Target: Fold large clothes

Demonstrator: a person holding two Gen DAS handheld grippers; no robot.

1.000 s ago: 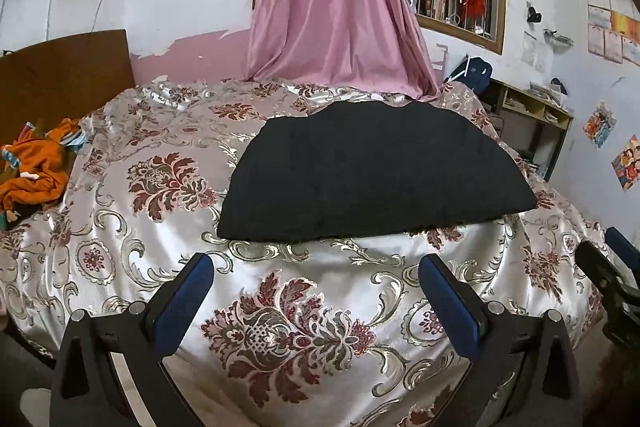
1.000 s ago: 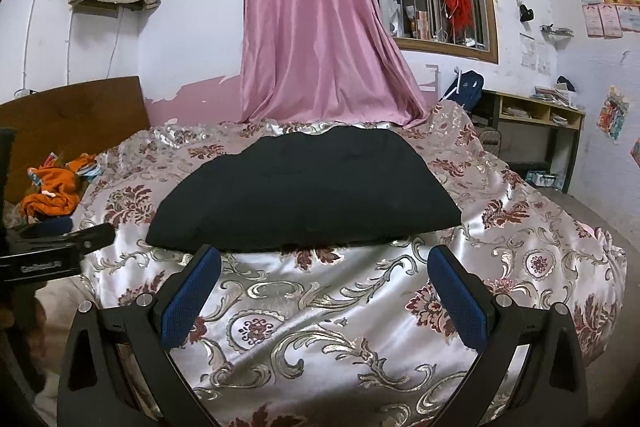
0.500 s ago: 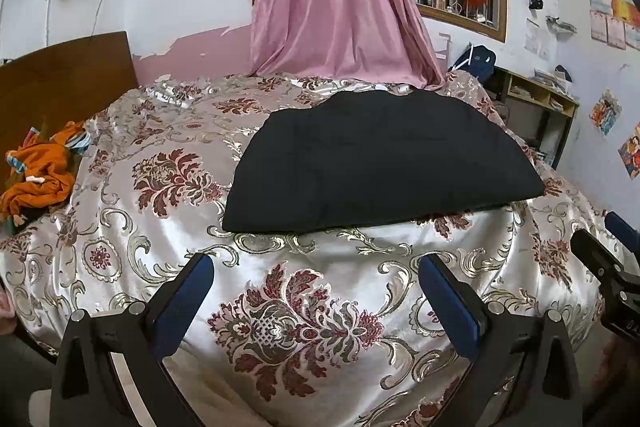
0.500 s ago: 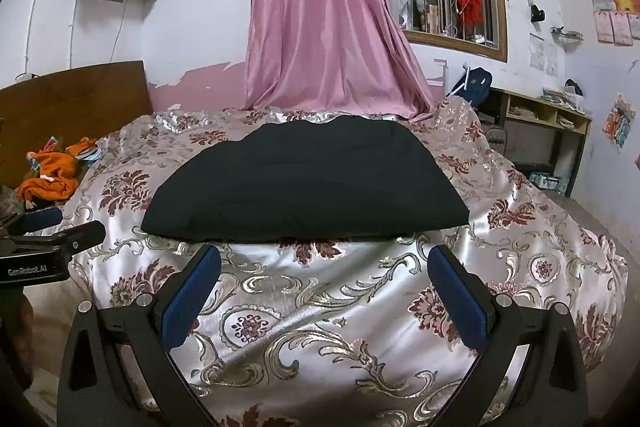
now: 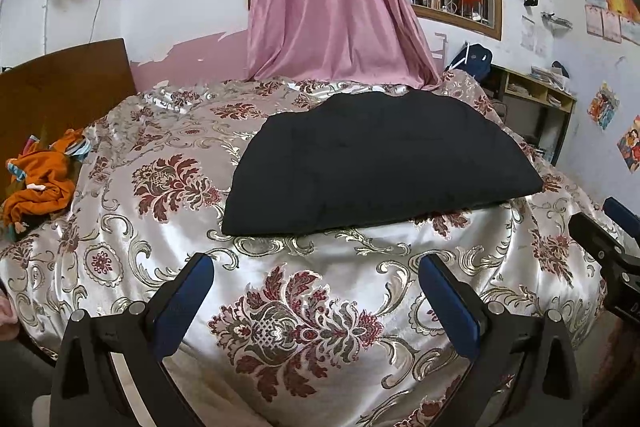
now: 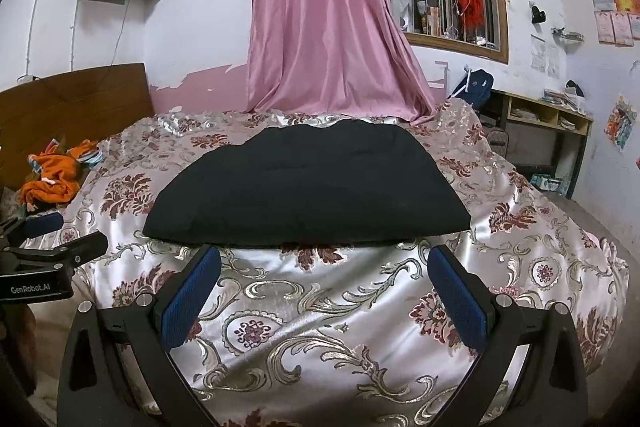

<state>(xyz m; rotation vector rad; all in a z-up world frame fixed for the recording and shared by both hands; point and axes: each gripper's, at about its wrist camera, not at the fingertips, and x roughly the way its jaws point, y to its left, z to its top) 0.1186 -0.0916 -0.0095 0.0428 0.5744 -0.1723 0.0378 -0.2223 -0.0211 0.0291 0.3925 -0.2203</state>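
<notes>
— Where's the garment?
— The black garment (image 5: pixel 380 163) lies folded flat on the floral bedspread (image 5: pixel 292 323), just ahead of both tongs.
— Holding anything?
— No. Left gripper (image 5: pixel 316 291) spread wide, empty; right gripper (image 6: pixel 324 287) too, jaws apart, short of its near edge.

A bed (image 5: pixel 120 251) covered by a silver satin spread with red floral medallions is filling both wrist views. A black folded garment (image 5: pixel 376 163) is lying flat on it toward twelve o'clock, its straight edge facing the cameras. A crumpled orange garment (image 5: pixel 38 179) is resting at nine o'clock, near the wooden headboard (image 5: pixel 60 87).
</notes>
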